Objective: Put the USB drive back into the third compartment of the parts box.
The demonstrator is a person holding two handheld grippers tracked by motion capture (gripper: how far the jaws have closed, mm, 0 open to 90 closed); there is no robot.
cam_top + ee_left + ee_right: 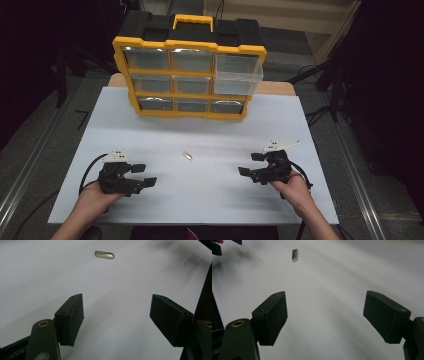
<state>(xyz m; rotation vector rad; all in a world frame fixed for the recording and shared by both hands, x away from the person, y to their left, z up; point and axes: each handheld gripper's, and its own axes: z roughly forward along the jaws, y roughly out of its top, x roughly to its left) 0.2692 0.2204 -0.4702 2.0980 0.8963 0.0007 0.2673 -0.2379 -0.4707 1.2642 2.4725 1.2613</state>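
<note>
Both tools sit low on the table [150, 200], jaws spread wide, nothing gripped: left tool [141, 176] at the near left, right tool [251, 164] at the near right. Between them, a bit fwd, lies a small metal piece [187, 155], flat on the white top, well apart from both. Looks like the approach step, pick not started. Next move prob calls for one tool to slide fwd, straddle the piece across its narrow width & close; it's thin & flat, so jaws need to go right down to the surface. Behind: yellow-black drawer box [190, 45], one clear drawer [237, 75] at upper right pulled out. Room dark, cables on floor.
</note>
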